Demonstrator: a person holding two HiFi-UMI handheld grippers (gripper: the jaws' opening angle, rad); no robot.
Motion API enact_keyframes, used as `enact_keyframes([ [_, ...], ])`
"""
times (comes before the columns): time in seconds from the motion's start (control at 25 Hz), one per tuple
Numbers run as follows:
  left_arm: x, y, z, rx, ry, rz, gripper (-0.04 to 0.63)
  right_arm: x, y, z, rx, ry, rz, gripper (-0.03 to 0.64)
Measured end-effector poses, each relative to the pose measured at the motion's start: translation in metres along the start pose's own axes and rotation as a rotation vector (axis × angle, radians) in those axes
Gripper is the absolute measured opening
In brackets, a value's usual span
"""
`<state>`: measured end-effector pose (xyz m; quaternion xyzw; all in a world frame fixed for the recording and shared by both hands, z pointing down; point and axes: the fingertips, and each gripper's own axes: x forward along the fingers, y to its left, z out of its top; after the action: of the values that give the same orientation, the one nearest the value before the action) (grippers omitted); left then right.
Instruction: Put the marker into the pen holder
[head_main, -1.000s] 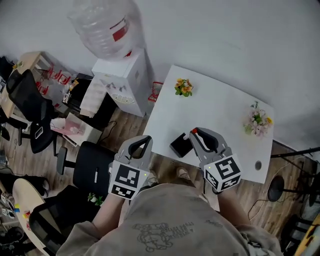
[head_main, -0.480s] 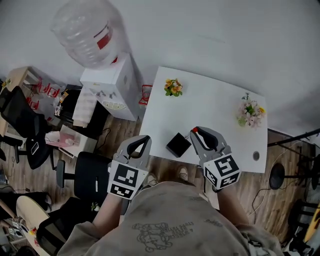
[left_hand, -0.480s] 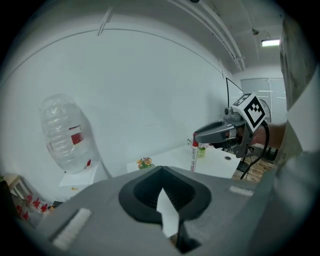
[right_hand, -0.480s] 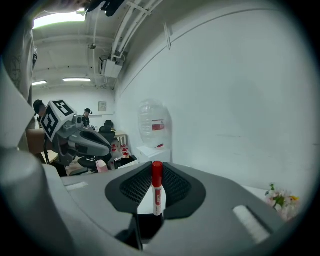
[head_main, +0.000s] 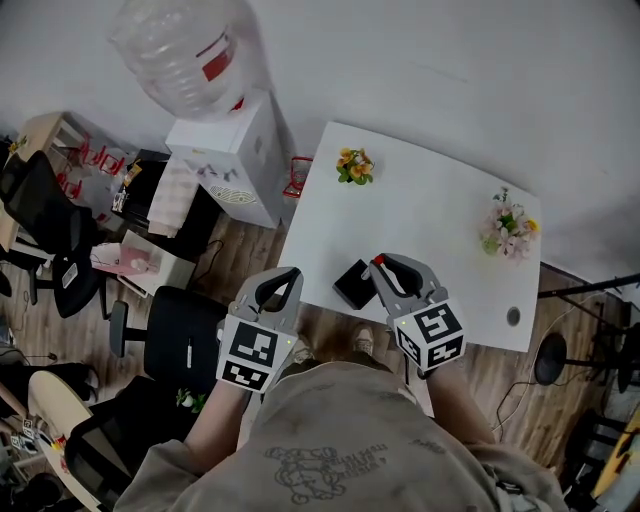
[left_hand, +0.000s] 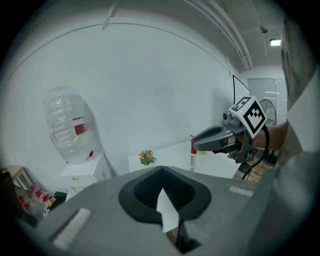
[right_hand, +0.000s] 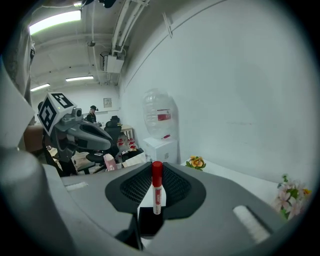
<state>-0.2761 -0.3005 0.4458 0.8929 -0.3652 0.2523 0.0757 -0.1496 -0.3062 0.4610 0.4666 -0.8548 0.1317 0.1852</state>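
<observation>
Right tongs (right_hand: 156, 168) pinch marker (right_hand: 157, 192) upright, just by holder (head_main: 354, 285) at bench (head_main: 440, 215) edge. Left tongs (left_hand: 161, 171) pressed together, empty. Risk: off-centre release clips rim, marker drops off bench.

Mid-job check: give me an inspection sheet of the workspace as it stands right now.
Surface: white rectangular table, mostly bare.
Job's things: red-capped white marker upright in the right gripper; black square pen holder at the table's near edge, beside that gripper's tips.
Clutter: orange flower bunch and pink flower bunch, both apart from the holder.
Grippers: right gripper shut on the marker; left gripper shut, empty, held off the table's near edge.
Cables: nothing seen on the table.
Surroundings: white water dispenser, black office chair, wooden floor.
</observation>
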Motion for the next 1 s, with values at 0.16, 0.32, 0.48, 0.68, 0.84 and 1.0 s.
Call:
enact_keyframes([
  [0.16,0.004,-0.006,-0.011,-0.016,0.026,0.001,0.000,0.014,-0.001,-0.027,0.043,0.046,0.017,0.092],
  [0.32,0.005,-0.013,-0.020,-0.025,0.053,0.000,0.000,0.024,-0.007,-0.057,0.093,0.103,0.018,0.092],
  [0.48,0.007,-0.018,-0.029,-0.031,0.073,0.005,0.000,0.033,-0.006,-0.081,0.118,0.153,0.028,0.092],
  [0.68,0.011,-0.025,-0.035,-0.039,0.093,0.000,0.000,0.044,-0.001,-0.112,0.109,0.229,0.043,0.092],
  [0.84,0.013,-0.030,-0.039,-0.039,0.105,-0.004,0.000,0.046,0.005,-0.136,0.098,0.301,0.058,0.092],
  [1.0,0.013,-0.031,-0.043,-0.039,0.116,-0.004,0.000,0.047,0.011,-0.146,0.087,0.331,0.076,0.092],
])
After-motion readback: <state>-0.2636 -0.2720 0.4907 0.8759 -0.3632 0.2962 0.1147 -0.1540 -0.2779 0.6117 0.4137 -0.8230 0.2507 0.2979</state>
